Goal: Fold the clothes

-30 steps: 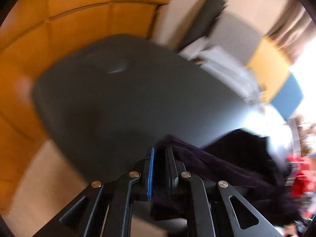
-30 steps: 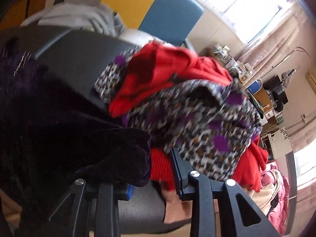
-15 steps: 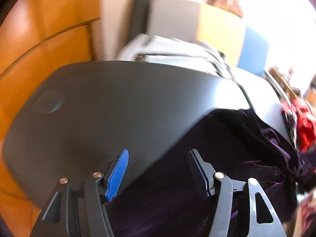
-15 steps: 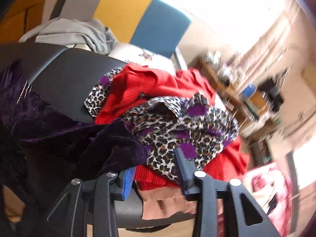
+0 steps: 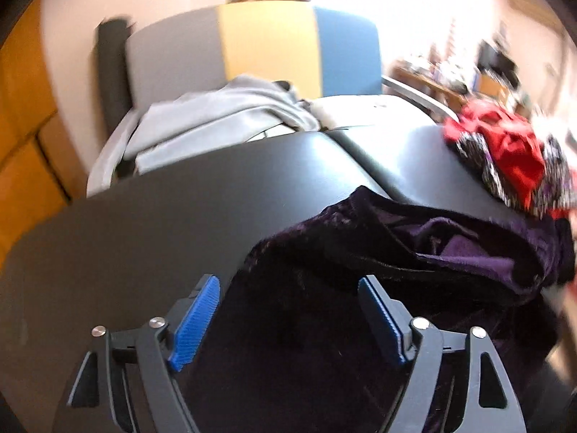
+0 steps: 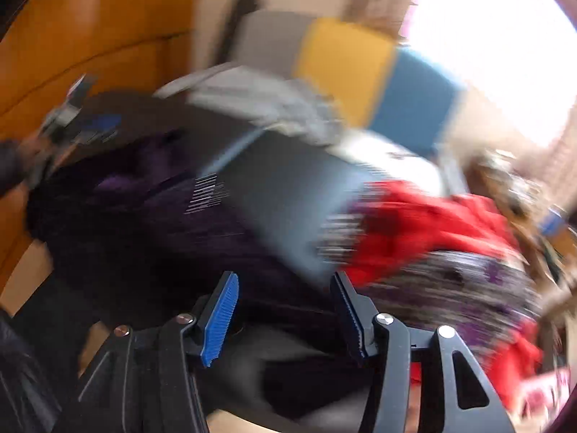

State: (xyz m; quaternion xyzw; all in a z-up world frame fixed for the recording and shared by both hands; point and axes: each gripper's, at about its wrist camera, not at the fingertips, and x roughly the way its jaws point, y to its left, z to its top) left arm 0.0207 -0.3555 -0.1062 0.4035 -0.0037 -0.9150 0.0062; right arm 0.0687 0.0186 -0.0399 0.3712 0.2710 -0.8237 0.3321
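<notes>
Room: warm orange wood panelling on the left, a bright window at the far right, a dark grey bench (image 5: 151, 223) filling the near and middle ground.
Left claw (image 5: 288, 321): nearest in the left wrist view, angled down over the bench; its jaws have just been opening and now stand wide apart, the blue pads (image 5: 196, 323) touching no cloth.
Purple garment (image 5: 396, 259): dark velvet, crumpled on the bench; its near part lies under the gap of the left claw, and the rest spreads off to the right with a lighter purple lining showing in the folds.
Right claw (image 6: 285, 310): nearest in the right wrist view, which is heavily blurred; its jaws have just been closing and stand partly open, with the dark purple cloth below and behind the gap. I cannot tell for sure that the pads are clear of the cloth, but no fold shows pinched between them.
Left claw seen from the right: a blurred shape with a blue pad at the far left edge of the bench, beyond the purple cloth.
Red garment (image 5: 505, 144): heaped on the bench's right side, just past the purple one.
Leopard-print garment (image 6: 461, 288): spotted, with purple patches, tangled with the red one in one pile.
Grey garment (image 5: 223, 119): pale, lying loose beyond the far edge of the bench.
Panel (image 5: 267, 43): behind the grey cloth, upright, in grey, yellow and blue sections.
</notes>
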